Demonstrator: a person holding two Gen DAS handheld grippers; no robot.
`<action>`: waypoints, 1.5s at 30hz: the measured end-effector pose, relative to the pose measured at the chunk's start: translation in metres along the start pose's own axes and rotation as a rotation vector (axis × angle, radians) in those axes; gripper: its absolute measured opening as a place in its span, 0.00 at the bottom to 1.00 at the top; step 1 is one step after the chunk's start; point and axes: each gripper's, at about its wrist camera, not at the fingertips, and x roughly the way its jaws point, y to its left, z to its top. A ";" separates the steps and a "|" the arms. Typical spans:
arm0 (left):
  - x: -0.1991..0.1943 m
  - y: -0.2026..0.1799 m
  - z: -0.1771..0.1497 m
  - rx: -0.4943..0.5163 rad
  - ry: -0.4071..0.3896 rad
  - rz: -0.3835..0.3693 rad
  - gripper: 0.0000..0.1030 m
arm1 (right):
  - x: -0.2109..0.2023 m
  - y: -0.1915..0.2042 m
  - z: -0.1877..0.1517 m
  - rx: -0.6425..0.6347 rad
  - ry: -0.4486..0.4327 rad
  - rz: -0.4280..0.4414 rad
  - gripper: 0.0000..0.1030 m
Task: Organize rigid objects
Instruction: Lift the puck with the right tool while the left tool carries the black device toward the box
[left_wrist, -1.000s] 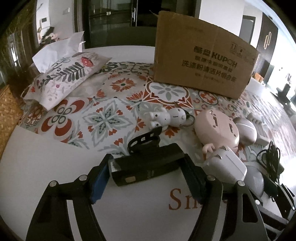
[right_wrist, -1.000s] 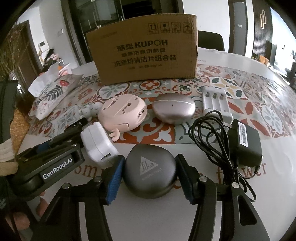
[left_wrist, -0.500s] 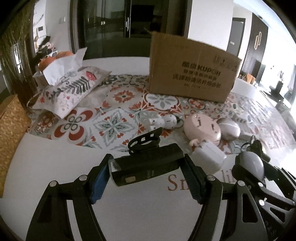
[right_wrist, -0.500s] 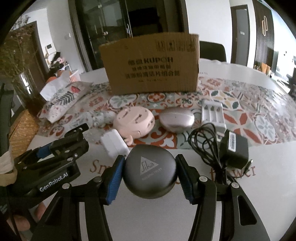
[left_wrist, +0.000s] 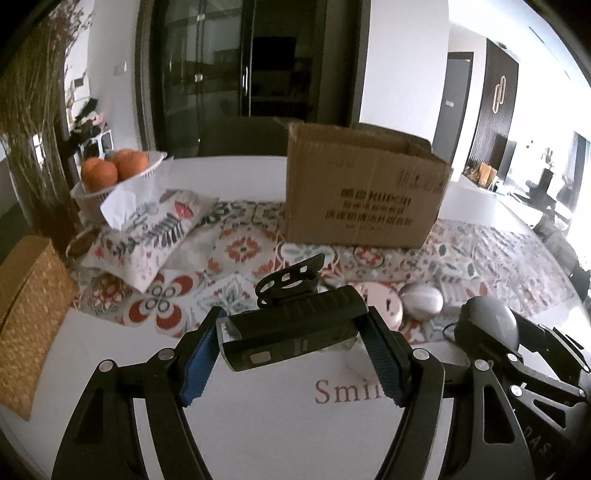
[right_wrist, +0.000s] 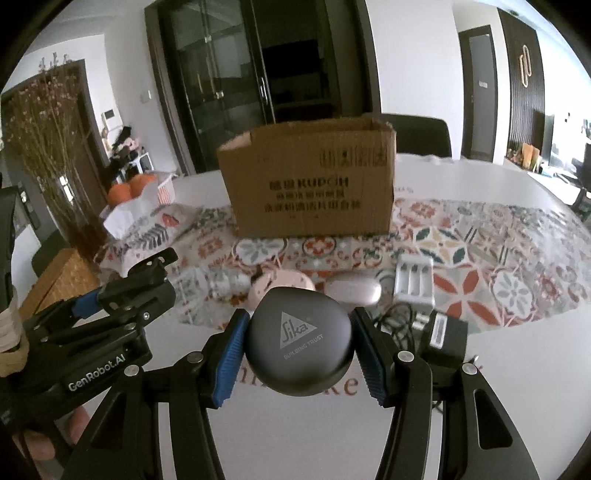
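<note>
Both grippers have risen since the earlier frames: the table items sit lower and smaller in each view, and the open top edge of the cardboard box (left_wrist: 364, 188) now shows. My left gripper (left_wrist: 295, 354) is clamped partway closed on the black bike light (left_wrist: 291, 338), blue pads pressing its two ends, so the light's long axis runs crosswise between the fingers, roughly 9 to 3 o'clock, strap mount up at 12. My right gripper (right_wrist: 299, 347) is closed narrower on the round dark Sika case (right_wrist: 298, 341), pads on its left and right flanks, logo facing the camera. Neither held thing touches the table, as far as I can judge. In the left view the box lies at about 1 o'clock from the fingers; in the right view it is almost dead 12 o'clock, beyond the pink case (right_wrist: 282, 284) and silver case (right_wrist: 354, 290) left on the patterned cloth. Judgement: the right hand has the straighter line to the box opening; the left needs to swing rightward, and the crosswise light should clear the rim lengthwise along the box.
</note>
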 end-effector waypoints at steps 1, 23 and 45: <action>-0.003 -0.001 0.004 0.004 -0.008 -0.001 0.71 | -0.003 0.000 0.004 0.000 -0.009 0.001 0.55; -0.005 -0.020 0.091 0.081 -0.077 -0.045 0.71 | -0.015 -0.010 0.090 -0.026 -0.119 -0.016 0.55; 0.050 -0.044 0.188 0.149 0.017 -0.094 0.71 | 0.036 -0.033 0.200 -0.047 -0.038 -0.008 0.55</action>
